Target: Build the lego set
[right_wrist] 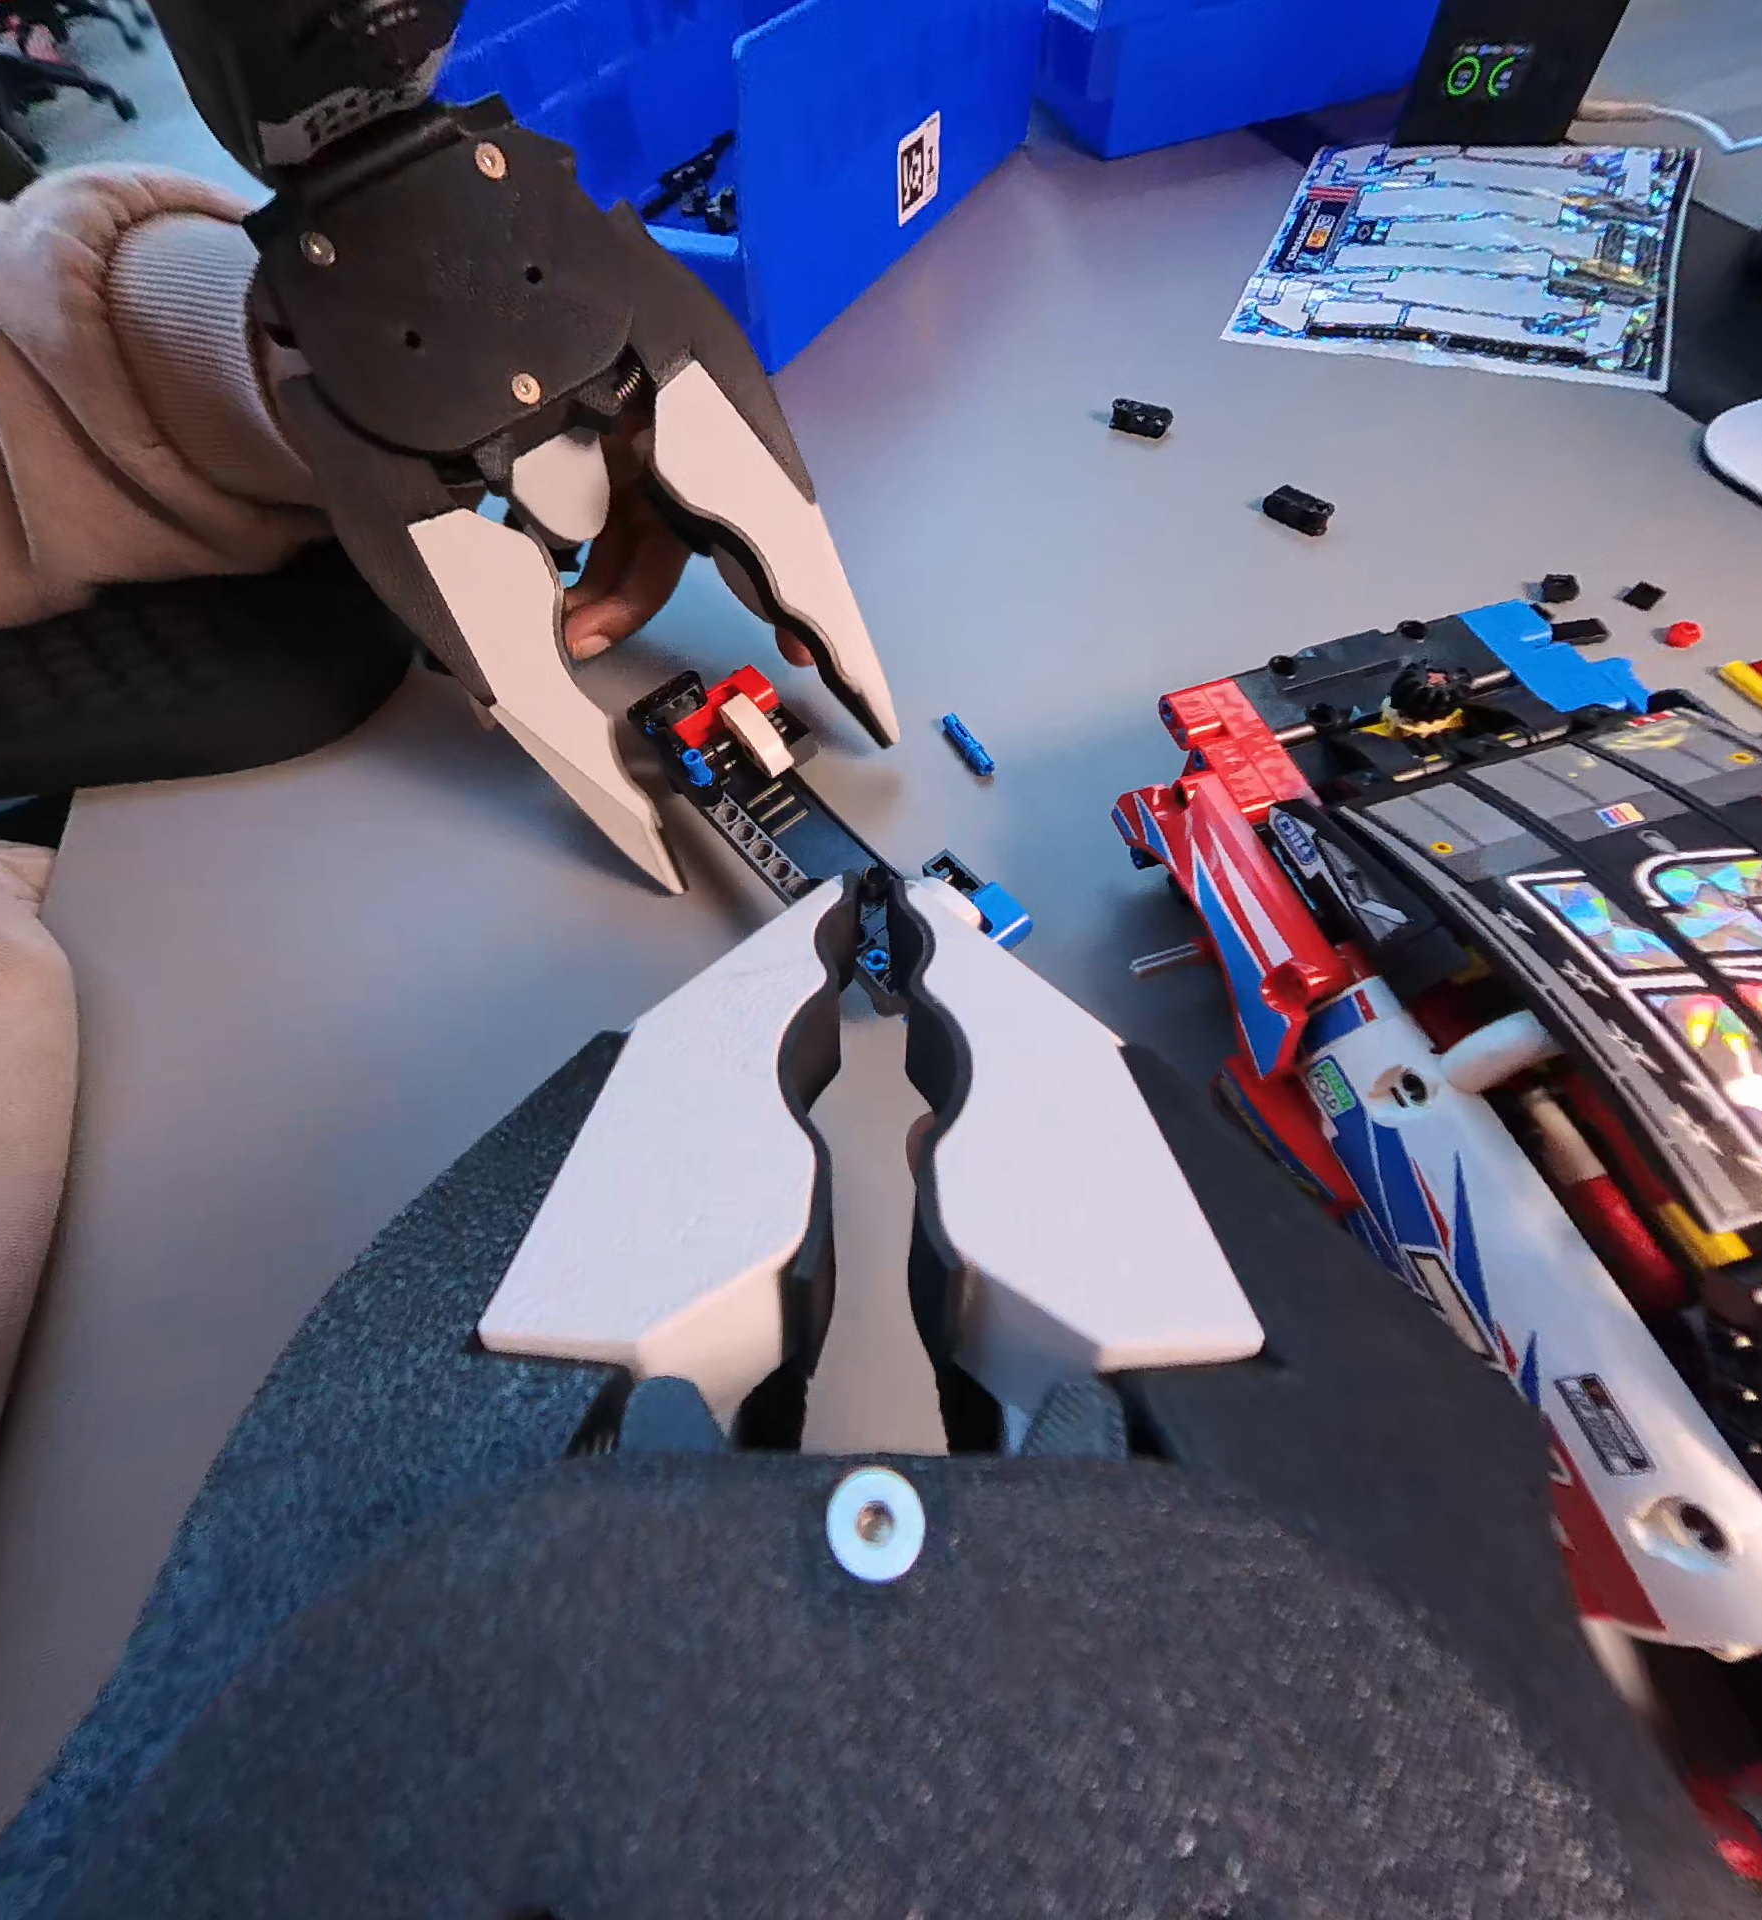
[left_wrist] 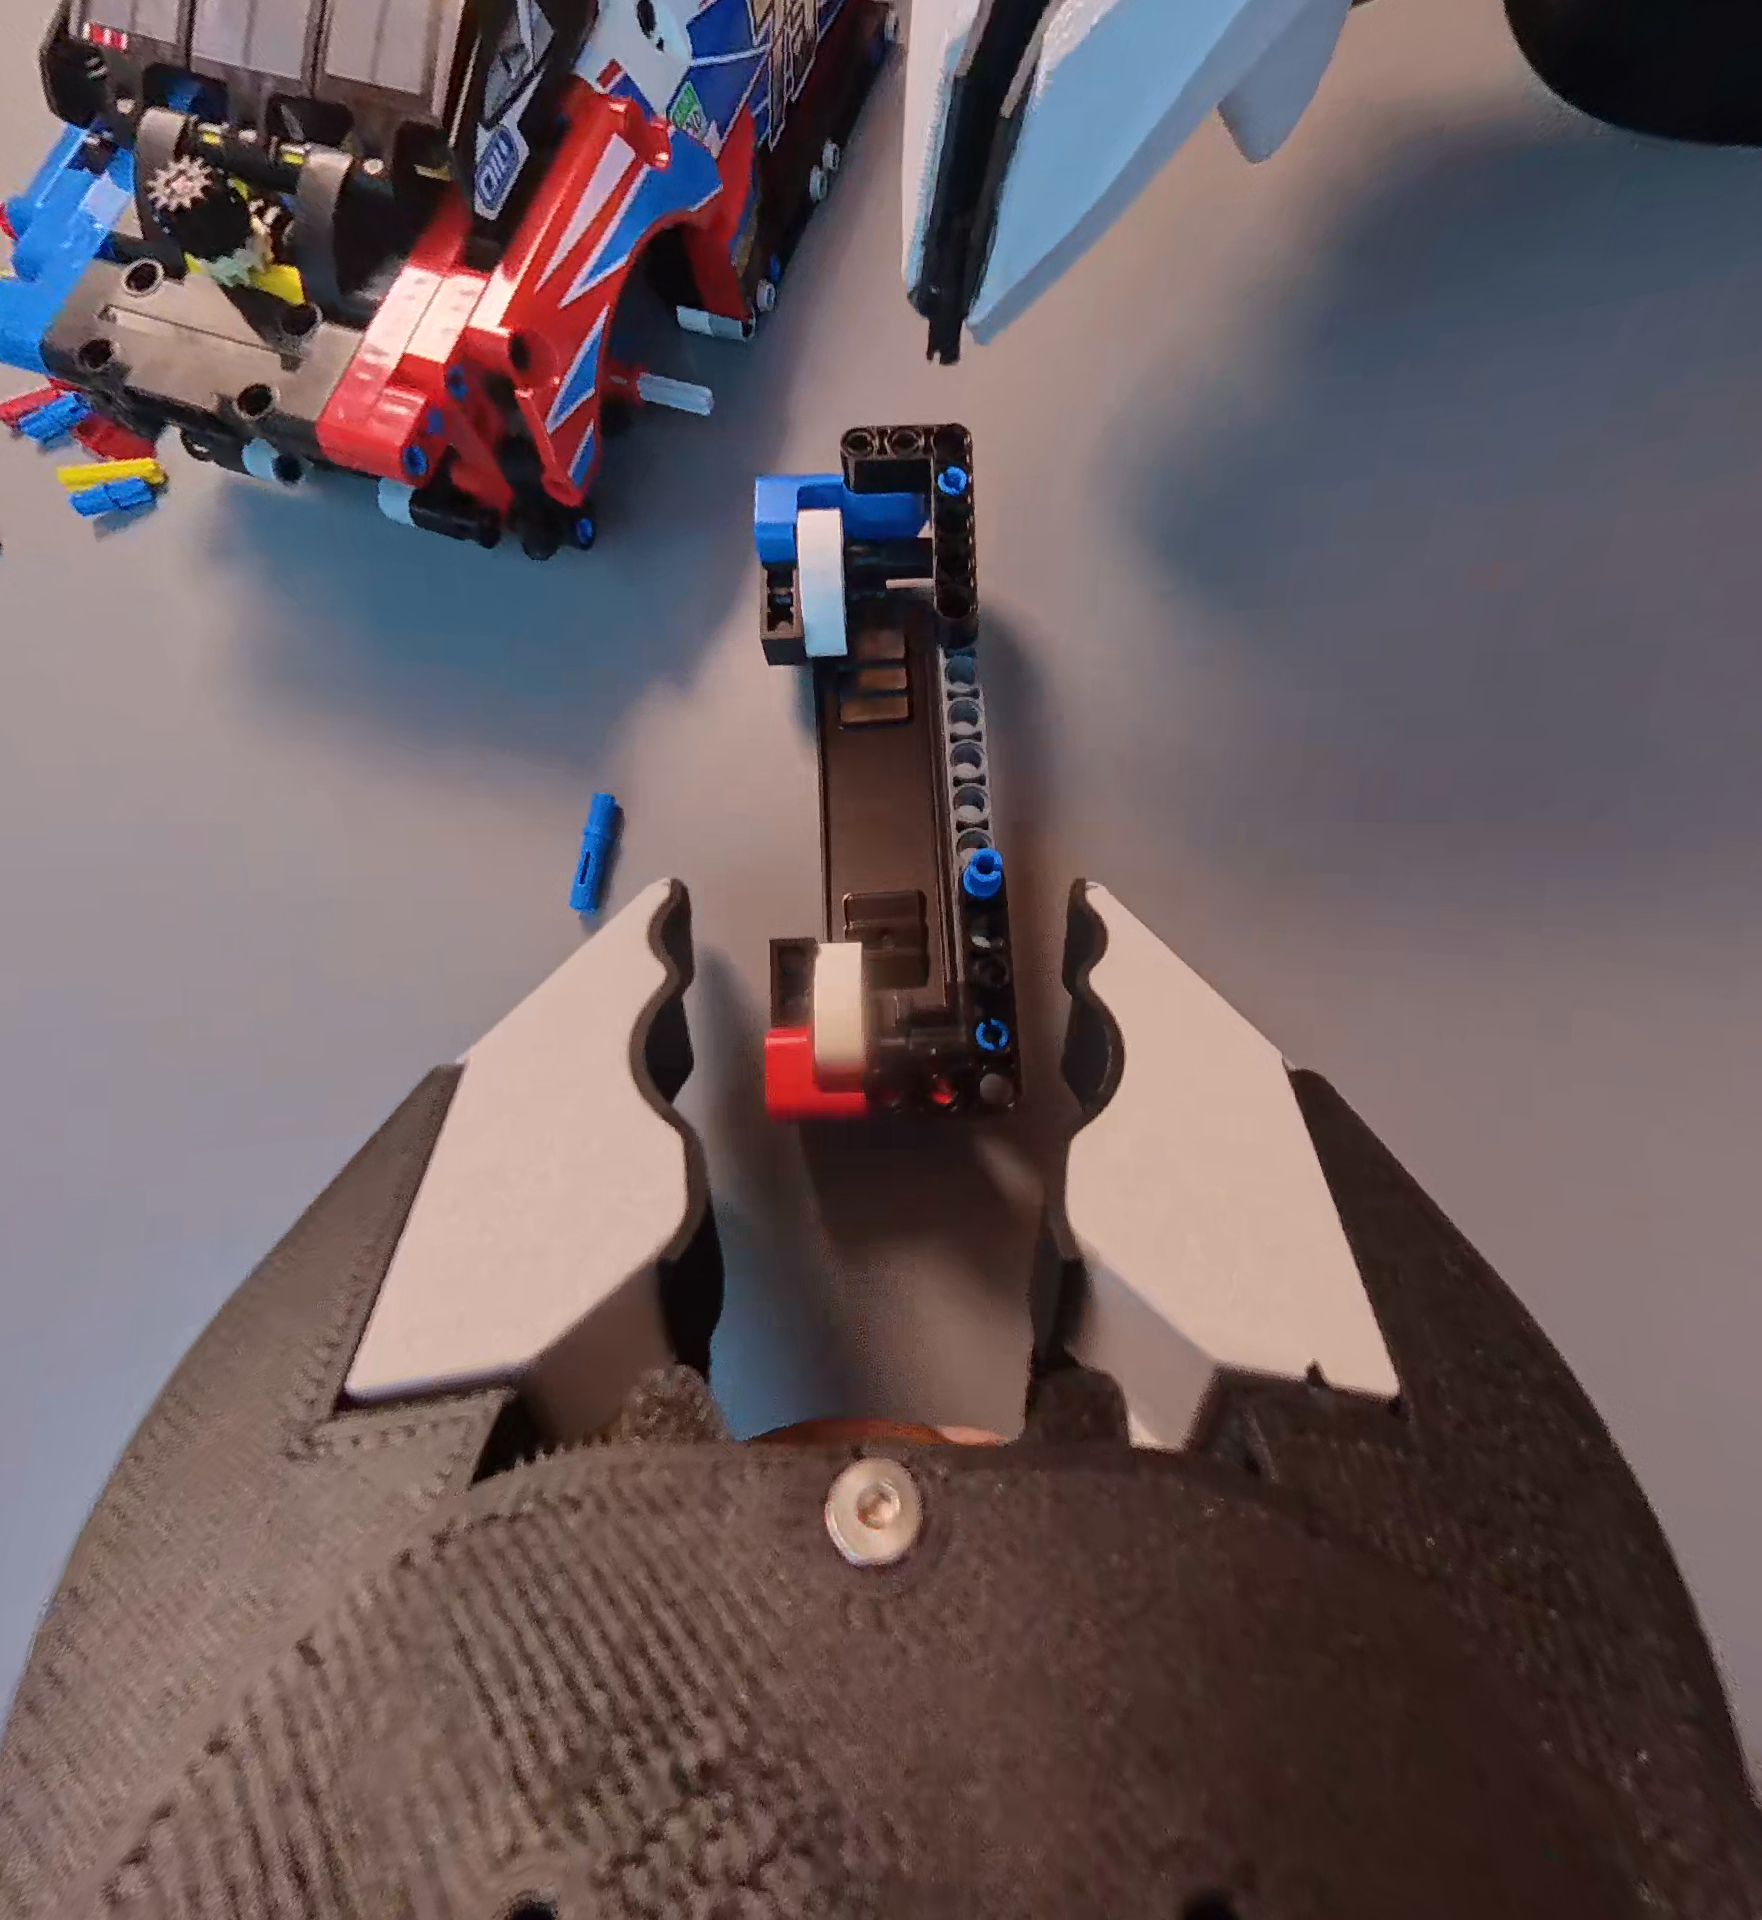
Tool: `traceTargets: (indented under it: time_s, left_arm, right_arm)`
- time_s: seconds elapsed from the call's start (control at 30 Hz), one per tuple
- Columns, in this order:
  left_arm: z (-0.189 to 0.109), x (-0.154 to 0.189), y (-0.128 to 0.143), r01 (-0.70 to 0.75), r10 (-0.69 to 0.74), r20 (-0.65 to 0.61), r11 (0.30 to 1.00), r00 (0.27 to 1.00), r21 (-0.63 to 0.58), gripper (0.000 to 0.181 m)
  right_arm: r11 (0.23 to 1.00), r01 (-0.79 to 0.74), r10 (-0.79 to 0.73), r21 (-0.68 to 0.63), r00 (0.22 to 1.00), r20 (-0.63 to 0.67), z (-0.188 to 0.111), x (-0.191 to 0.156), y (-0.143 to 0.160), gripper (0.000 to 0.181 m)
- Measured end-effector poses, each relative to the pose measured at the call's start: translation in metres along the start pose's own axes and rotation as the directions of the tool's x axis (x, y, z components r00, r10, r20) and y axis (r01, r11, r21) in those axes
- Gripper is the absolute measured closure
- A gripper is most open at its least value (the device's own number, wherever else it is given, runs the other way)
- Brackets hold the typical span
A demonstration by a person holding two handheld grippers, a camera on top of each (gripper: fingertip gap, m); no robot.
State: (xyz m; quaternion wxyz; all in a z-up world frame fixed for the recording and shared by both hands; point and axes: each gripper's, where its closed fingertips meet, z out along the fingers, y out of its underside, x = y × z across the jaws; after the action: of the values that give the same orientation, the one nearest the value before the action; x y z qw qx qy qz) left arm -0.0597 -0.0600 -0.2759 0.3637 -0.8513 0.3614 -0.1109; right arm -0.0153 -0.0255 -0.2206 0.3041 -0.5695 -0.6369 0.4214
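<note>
A long black Lego beam assembly [left_wrist: 887, 790] lies on the grey table, with a red and white end near me and a blue and white end farther off. My left gripper [left_wrist: 877, 904] is open, its fingers on either side of the red end without touching it. My right gripper [right_wrist: 875, 891] is shut on a small black piece just above the assembly's blue end [right_wrist: 1002, 909]. In the right wrist view the left gripper [right_wrist: 781, 808] straddles the assembly [right_wrist: 752, 800]. The right gripper also shows in the left wrist view [left_wrist: 944, 348].
A red, white and blue Lego car [right_wrist: 1479, 987] stands right of the assembly; it also shows in the left wrist view [left_wrist: 420, 260]. A loose blue pin [left_wrist: 594, 852] lies beside the left finger. Small black pieces [right_wrist: 1298, 509], a sticker sheet [right_wrist: 1459, 260] and blue bins [right_wrist: 856, 156] lie behind. About 9 centimetres separates my left fingertips from my right.
</note>
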Motion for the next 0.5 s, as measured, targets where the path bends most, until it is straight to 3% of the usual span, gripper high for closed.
traceTargets:
  time_s: [0.2, 0.3, 0.4, 0.5]
  left_arm:
    - [-0.006, -0.003, -0.009, 0.013, -0.016, 0.027, 0.995, 0.999, 0.101, 0.121]
    - [-0.031, -0.004, -0.037, -0.029, 0.009, 0.074, 0.963, 0.997, 0.269, 0.124]
    - [-0.053, 0.01, -0.069, -0.093, 0.059, 0.093, 0.897, 0.994, 0.433, 0.138]
    - [-0.057, 0.021, -0.085, -0.173, 0.109, 0.159, 0.863, 0.981, 0.476, 0.152]
  right_arm:
    - [0.989, -0.128, 0.12, 0.078, 0.988, 0.094, -0.002, -0.002, -0.004, 0.179]
    - [0.961, -0.151, 0.104, 0.23, 0.974, 0.203, -0.011, -0.018, -0.026, 0.179]
    - [0.931, -0.162, 0.077, 0.326, 0.963, 0.258, -0.016, -0.034, -0.042, 0.179]
    - [0.907, -0.208, 0.105, 0.367, 0.954, 0.28, -0.014, -0.041, -0.052, 0.179]
